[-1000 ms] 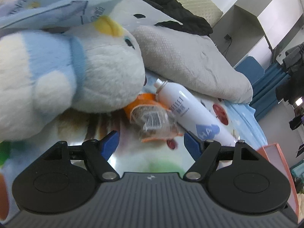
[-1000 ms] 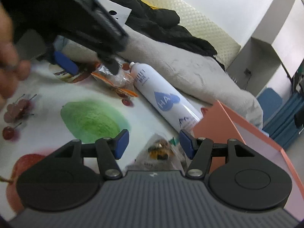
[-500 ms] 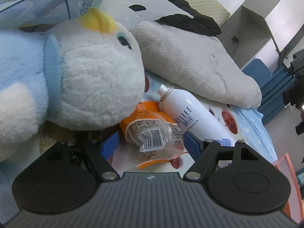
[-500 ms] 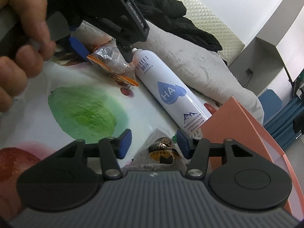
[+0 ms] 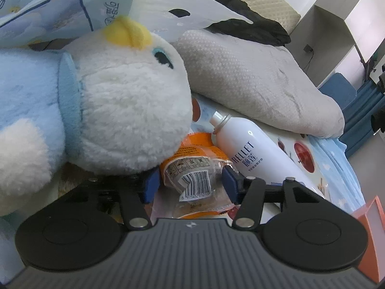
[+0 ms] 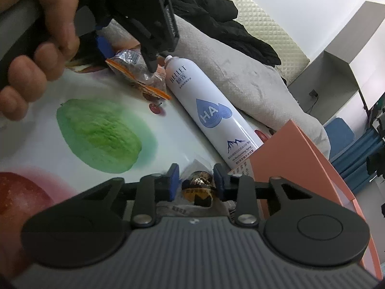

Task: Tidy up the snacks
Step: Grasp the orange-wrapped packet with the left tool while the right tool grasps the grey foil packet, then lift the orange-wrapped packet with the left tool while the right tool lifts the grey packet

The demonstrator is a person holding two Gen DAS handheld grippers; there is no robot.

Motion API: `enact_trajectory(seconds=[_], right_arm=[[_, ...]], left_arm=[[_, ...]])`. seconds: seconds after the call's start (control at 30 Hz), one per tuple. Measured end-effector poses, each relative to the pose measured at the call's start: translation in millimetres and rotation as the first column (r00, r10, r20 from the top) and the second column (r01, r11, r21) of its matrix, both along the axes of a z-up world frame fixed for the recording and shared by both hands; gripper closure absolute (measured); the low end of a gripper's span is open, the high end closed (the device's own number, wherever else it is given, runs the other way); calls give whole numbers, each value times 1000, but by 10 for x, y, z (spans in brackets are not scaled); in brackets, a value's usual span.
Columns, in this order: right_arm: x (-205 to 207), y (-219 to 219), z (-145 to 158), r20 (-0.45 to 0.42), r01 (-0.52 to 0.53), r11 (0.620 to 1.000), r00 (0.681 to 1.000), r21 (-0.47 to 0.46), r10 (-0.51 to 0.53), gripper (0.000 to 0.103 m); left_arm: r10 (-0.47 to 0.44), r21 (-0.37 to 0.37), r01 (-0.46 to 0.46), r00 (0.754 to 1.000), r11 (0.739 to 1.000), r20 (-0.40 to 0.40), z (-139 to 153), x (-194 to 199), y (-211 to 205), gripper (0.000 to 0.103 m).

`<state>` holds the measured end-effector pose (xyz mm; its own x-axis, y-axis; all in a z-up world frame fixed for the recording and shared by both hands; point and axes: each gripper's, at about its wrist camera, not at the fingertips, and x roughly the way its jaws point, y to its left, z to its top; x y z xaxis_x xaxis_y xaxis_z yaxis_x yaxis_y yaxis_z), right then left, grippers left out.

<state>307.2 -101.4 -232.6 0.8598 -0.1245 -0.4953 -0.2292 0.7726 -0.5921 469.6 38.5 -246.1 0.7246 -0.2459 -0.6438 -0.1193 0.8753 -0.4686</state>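
Note:
An orange and clear snack packet (image 5: 192, 178) lies on the fruit-print sheet between a plush bird and a white spray bottle. My left gripper (image 5: 190, 180) has closed on it, both blue pads touching its sides. It also shows in the right wrist view (image 6: 137, 69) with the left gripper (image 6: 127, 53) over it. My right gripper (image 6: 196, 184) is shut on a small clear snack packet (image 6: 199, 187) with a dark, gold-labelled piece inside, close to the orange box (image 6: 300, 159).
A blue and white plush bird (image 5: 96, 115) presses against the left gripper. A white RELLET spray bottle (image 6: 209, 110) lies beside both packets. A grey pillow (image 5: 252, 84), black clothes (image 6: 216, 19) and a blue printed bag (image 5: 72, 12) lie behind.
My left gripper moved forward over the orange packet and its jaws closed onto it. My right gripper narrowed on the small packet and shifted slightly towards the orange box.

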Motion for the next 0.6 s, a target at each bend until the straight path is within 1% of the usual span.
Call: enact_trajectory(seconds=[0.1, 0.2, 0.23, 0.33, 0.47, 0.6], right_arm=[[-22, -23, 36, -7, -2, 1000, 1000, 8, 2, 73], [-48, -58, 94, -25, -1, 999, 1000, 37, 1, 76], [-68, -69, 124, -28, 1, 999, 1000, 49, 0, 79], [-129, -100, 179, -47, 5, 997, 999, 80, -1, 81], [-285, -123, 230, -81, -1, 993, 997, 117, 11, 84], [-468, -139, 257, -112, -7, 988, 993, 152, 24, 86]], left_arm=[[-8, -4, 7, 1000, 1000, -8, 23, -70, 22, 44], [-15, -3, 15, 1000, 1000, -21, 60, -164, 47, 45], [-17, 0, 17, 999, 1000, -27, 72, -194, 51, 45], [-16, 10, 16, 999, 1000, -42, 118, -322, 94, 45], [-9, 25, 11, 998, 1000, -55, 181, -570, 137, 45], [-4, 44, 7, 998, 999, -65, 237, -846, 144, 45]])
